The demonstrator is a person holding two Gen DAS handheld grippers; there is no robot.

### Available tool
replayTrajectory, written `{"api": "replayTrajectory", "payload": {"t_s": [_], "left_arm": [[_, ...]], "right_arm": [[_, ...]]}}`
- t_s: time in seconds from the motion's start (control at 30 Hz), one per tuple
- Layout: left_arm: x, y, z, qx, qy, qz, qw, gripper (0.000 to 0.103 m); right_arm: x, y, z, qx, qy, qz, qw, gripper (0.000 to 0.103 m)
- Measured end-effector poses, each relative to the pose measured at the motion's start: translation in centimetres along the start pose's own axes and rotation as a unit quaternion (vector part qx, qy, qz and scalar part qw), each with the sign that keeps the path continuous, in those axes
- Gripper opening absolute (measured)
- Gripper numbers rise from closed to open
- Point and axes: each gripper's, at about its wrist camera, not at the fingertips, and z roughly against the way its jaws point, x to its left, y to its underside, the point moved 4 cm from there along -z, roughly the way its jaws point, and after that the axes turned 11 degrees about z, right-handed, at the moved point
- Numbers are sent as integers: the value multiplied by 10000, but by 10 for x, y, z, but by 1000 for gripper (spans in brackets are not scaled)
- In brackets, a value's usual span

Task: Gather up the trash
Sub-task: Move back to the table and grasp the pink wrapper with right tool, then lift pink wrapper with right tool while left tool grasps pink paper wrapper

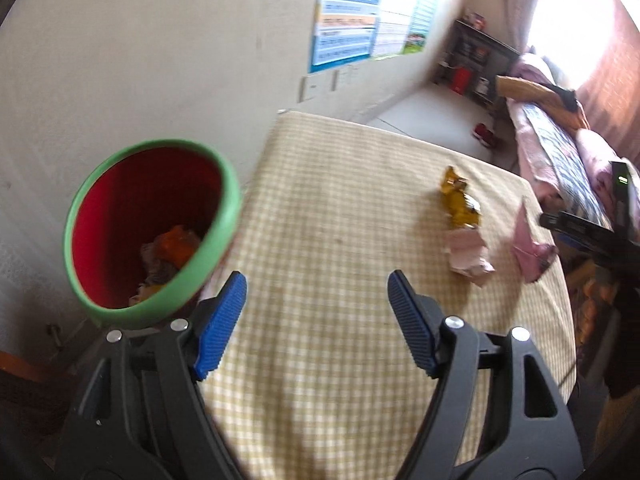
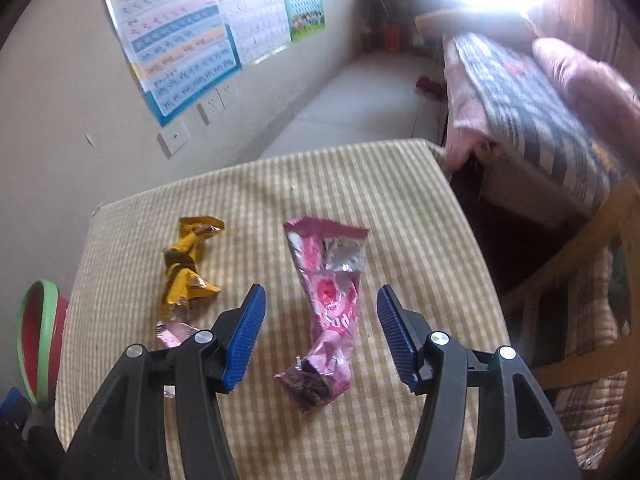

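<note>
Where it lies on the checked table (image 2: 400, 208), the pink wrapper (image 2: 328, 304) sits between the spread, empty jaws of the right gripper (image 2: 320, 300), untouched; likely light, crinkly, slippery film; best pinched at its twisted waist; yellow wrapper (image 2: 186, 272) just beside; left gripper (image 1: 316, 284) agape, empty, near the bin (image 1: 224, 216).

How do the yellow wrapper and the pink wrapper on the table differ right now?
The yellow wrapper is gold with brown patches; the pink wrapper is pink with silver. The yellow one is shorter and twisted up; the pink one is longer, flatter at its far end and crumpled only at its near end. The pink one lies between the open right gripper fingers; the yellow one lies off to their left. Both rest on the checked table, not yet in the bin.
</note>
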Motion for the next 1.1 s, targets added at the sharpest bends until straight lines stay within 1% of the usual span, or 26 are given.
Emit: {"api": "replayTrajectory", "payload": {"t_s": [0.1,0.13,0.17,0.2,0.27,0.4,0.5,0.57,0.63,0.67,0.73,0.8,0.9,1.03,1.1], "left_arm": [[-32,5,-4,28,100,-324,9994,72],[-41,5,-7,50,120,-406,9991,72],[-50,5,-12,67,154,-487,9987,72],[-61,4,-17,91,169,-560,9982,72],[-78,1,-26,129,244,-642,9976,72],[-113,-2,-53,283,369,-779,9959,72],[-134,1,-74,487,459,-872,9939,72],[-147,3,-91,633,465,-908,9928,72],[-155,6,-108,753,392,-942,9919,70],[-157,7,-115,817,322,-952,9916,69],[-158,11,-129,1030,185,-936,9901,61],[-158,17,-141,1238,101,-922,9880,58],[-157,25,-148,1418,69,-1007,9847,47],[-155,30,-146,1436,153,-1067,9837,46],[-152,31,-139,1371,186,-1050,9848,45]], "right_arm": [[-7,12,-22,334,-304,-237,9987,54],[-7,15,-29,429,-432,-270,9978,45],[-7,19,-33,510,-549,-305,9967,30],[-12,21,-34,539,-646,-346,9959,24],[-16,27,-27,450,-817,-464,9946,22],[-25,42,5,157,-1026,-622,9927,20],[-29,62,30,-49,-1041,-680,9922,20],[-28,76,39,-65,-1048,-683,9921,20],[-26,86,42,-45,-1085,-640,9920,20],[-23,89,43,-25,-1109,-596,9920,20],[-17,88,41,-19,-1144,-521,9921,20],[-12,84,41,-86,-1149,-436,9924,20],[-7,81,41,-132,-1142,-326,9928,20],[-5,82,40,-123,-1168,-300,9926,20],[-4,81,42,-149,-1157,-275,9928,20]]}}
